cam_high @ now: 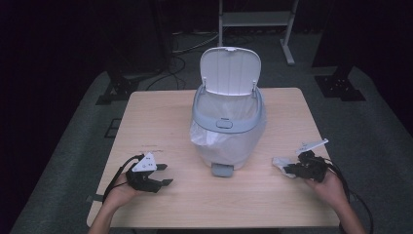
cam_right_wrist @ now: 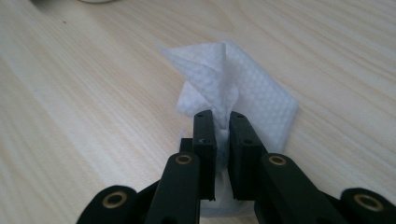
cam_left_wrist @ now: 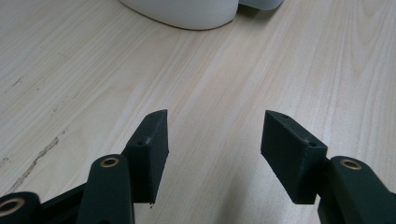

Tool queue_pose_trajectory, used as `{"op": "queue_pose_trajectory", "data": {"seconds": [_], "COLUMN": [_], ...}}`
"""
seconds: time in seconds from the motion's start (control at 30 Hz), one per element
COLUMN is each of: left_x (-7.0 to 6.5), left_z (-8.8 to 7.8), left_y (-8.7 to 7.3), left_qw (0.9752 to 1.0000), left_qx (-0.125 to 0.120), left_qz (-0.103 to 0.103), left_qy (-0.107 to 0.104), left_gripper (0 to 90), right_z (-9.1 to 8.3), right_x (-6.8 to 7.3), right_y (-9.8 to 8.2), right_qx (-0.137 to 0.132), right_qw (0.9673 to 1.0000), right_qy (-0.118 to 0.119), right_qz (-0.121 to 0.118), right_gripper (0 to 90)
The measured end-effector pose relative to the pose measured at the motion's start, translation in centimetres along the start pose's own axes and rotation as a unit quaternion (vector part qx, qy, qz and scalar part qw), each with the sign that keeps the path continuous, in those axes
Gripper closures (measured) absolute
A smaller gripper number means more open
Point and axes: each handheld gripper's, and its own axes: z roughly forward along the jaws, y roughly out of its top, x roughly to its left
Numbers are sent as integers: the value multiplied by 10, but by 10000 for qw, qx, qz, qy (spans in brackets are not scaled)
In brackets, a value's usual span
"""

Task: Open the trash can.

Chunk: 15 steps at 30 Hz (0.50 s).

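A grey pedal bin (cam_high: 226, 127) stands at the middle of the tabletop (cam_high: 160, 122), toward the far side. Its white lid (cam_high: 230, 70) is tipped up and back, so the mouth is open. A thin white liner bag (cam_high: 203, 134) sits inside and spills over the rim down the near left of the body. What lies within the liner cannot be made out from above. A grey foot pedal (cam_high: 223, 170) juts from the bin's near base onto the wood.

At the near right, the right hand-held gripper (cam_high: 293, 168) is clenched on a white paper tissue (cam_high: 281, 163). In the right gripper view the tissue (cam_right_wrist: 236, 91) lies crumpled on the tabletop, a raised fold of it pinched between the two pads, which stand almost together. The tissue is well apart from the bin, to its right.

At the near left, the left hand-held gripper (cam_high: 164, 174) rests released, its jaws wide with bare wood between them, and the bin's base (cam_left_wrist: 187, 11) lies beyond.
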Motion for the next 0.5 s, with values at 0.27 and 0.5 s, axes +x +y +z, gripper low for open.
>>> {"op": "queue_pose_trajectory", "data": {"seconds": [0.27, 0.5], "left_x": [1, 1], "left_z": [1, 2], "left_y": [-4, -6], "left_qw": [9999, 9998], "left_qx": [-30, -38], "left_qz": [-76, -102], "left_qy": [59, 141], "left_gripper": [379, 354], "right_z": [-15, -29], "right_x": [4, 7], "right_y": [8, 15], "right_qx": [-135, -272], "right_qw": [9995, 9990], "right_qy": [267, 363], "right_qz": [56, 9], "right_gripper": [830, 831]}}
